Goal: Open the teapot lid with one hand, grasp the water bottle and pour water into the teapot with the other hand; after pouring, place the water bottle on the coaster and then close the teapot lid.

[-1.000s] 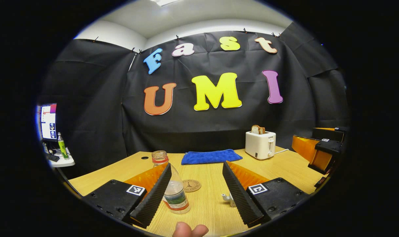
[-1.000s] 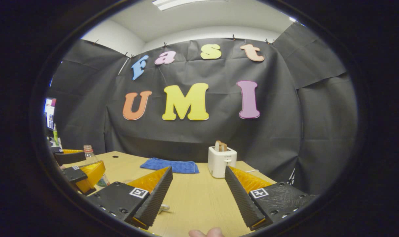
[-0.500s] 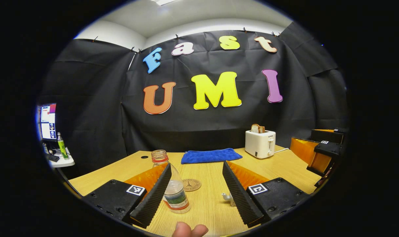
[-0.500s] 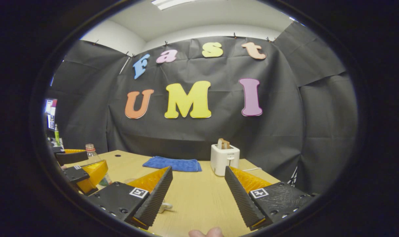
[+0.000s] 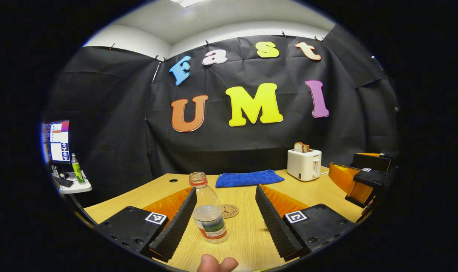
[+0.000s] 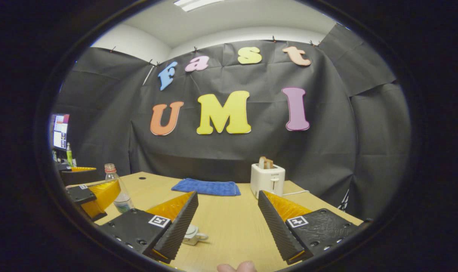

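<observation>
Left gripper view. The left gripper (image 5: 225,221) sits low centre of frame, jaws wide, nothing pressed between them. The water bottle (image 5: 208,213) stands upright and uncapped on the desk (image 5: 312,190), between the two fingers, closer to the one on the frame's left; whether it touches that finger I cannot tell. Just behind the bottle, centre frame, the round coaster (image 5: 230,210) lies flat. A fingertip (image 5: 215,263) shows at the bottom edge. Further back lies a blue cloth (image 5: 249,178), and right of it a white toaster (image 5: 304,164) with bread in the slots. At the right edge, the right gripper (image 5: 359,177). At the far left, a monitor (image 5: 57,141) and a green bottle (image 5: 77,173) on a side table.

Right gripper view. The right gripper (image 6: 227,223) is at bottom centre, jaws wide, holding nothing. The teapot (image 6: 195,235) is a small white piece low in frame, half hidden behind the finger on the frame's left, resting on the desk; its lid I cannot make out. At the left of frame, the left gripper beside the water bottle (image 6: 117,189). The blue cloth and toaster stand mid frame at the desk's far side.
</observation>
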Demonstrator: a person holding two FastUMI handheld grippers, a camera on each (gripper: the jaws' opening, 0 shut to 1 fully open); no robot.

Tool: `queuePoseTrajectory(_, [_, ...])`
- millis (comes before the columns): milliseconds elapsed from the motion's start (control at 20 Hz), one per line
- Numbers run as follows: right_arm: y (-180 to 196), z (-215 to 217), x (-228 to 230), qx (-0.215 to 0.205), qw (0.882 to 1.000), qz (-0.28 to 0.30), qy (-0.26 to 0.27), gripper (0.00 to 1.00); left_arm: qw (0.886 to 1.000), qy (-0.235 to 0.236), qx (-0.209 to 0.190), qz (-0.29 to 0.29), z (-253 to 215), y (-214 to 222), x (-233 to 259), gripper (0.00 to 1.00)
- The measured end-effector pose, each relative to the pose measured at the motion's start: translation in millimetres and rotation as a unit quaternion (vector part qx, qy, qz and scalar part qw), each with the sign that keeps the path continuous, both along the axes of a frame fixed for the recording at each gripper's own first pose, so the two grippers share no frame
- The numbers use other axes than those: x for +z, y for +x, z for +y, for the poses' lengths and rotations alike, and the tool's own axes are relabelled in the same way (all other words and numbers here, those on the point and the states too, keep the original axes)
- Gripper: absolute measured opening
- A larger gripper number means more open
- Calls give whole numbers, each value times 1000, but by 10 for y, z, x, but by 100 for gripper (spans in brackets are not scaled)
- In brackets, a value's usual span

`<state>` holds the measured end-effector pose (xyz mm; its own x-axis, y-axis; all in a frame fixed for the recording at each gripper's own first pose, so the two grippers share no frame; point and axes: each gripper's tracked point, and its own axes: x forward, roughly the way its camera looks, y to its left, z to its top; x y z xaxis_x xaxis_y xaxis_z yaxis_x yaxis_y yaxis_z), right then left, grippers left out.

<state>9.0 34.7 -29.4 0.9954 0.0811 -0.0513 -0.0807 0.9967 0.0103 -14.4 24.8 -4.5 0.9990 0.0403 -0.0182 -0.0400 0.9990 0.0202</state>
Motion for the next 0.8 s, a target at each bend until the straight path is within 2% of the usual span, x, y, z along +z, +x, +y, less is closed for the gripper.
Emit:
queuePoseTrajectory(300, [154, 422, -390, 38, 999, 33, -3, 96, 1000, -10, 22, 18, 314, -127, -157, 98])
queuePoseTrajectory(550, [302, 689, -789, 58, 996, 75, -4, 96, 998, -16, 47, 29, 592, -204, -248, 98])
queuePoseTrajectory(800, [450, 842, -1002, 63, 993, 94, -20, 97, 997, -17, 63, 34, 763, -235, -302, 98])
